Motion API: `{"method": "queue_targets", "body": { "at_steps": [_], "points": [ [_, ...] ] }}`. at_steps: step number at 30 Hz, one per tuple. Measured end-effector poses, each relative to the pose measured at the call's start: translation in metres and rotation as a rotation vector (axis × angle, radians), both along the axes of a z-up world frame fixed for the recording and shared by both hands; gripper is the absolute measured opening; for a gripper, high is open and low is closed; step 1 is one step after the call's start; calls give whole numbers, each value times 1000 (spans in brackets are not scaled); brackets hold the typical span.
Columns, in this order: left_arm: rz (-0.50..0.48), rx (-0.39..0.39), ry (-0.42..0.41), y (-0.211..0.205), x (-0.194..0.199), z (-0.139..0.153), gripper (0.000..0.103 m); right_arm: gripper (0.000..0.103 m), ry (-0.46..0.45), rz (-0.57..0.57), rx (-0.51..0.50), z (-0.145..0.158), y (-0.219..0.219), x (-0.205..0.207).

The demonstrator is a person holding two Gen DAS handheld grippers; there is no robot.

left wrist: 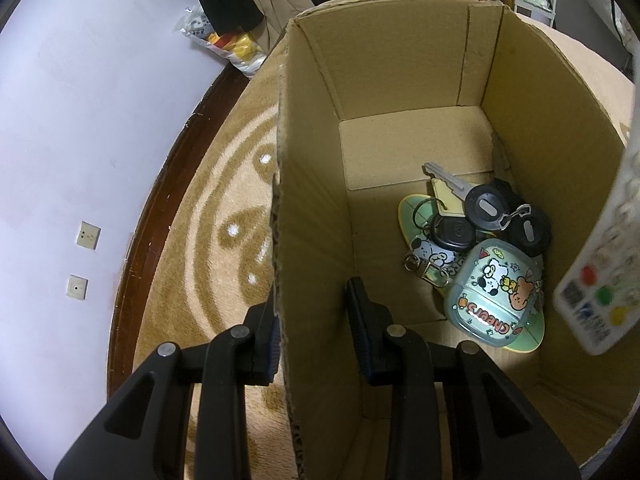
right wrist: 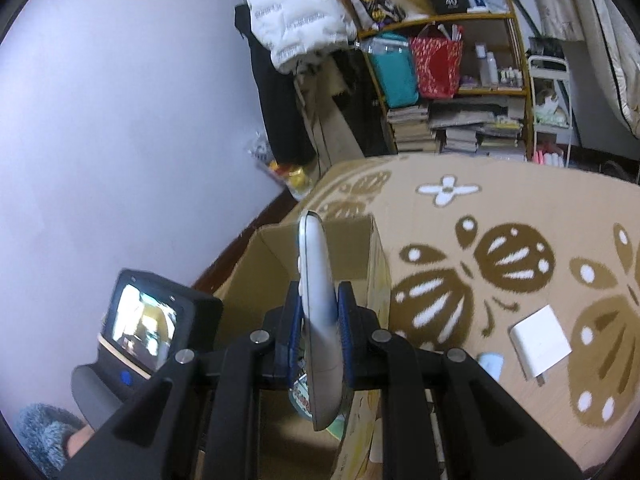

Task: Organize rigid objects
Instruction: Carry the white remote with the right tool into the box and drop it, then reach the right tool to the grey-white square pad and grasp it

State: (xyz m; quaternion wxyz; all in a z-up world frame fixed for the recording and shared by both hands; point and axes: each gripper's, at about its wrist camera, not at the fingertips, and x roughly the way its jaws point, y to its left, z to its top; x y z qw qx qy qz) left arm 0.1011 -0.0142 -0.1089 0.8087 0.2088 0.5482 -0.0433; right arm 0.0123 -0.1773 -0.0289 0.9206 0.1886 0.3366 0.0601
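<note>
Your remote control sits pinched edge-on between the pads of your right gripper, hanging above the open cardboard box. In the left view its button end shows at the box's right side. Your left gripper straddles the box's left wall, one finger outside, one inside (whether it presses the cardboard, you cannot tell). On the box floor lie keys and a cartoon-printed case. A white charger rests on the patterned rug.
</note>
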Motion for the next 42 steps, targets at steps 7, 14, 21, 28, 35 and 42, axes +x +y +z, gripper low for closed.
{"method": "queue_targets", "body": {
  "at_steps": [7,14,21,28,35,42],
  "points": [
    [4,-30,7,5,2,1,27,18,98,-16,-3,-22,-2,8],
    [9,-35,10,6,5,1,29,20,48,-41,-10,-11,-8,7],
    [11,-40,12,9,5,2,29,54,53,-85,-12,-10,-24,7],
    [7,-32,10,7,3,1,29,70,132,-189,-9,-21,-57,6],
    [8,-34,12,7,3,1,30,103,184,-218,44,-34,-82,5],
    [8,-34,12,7,3,1,30,103,272,-247,30,-53,-91,8]
  ]
}}
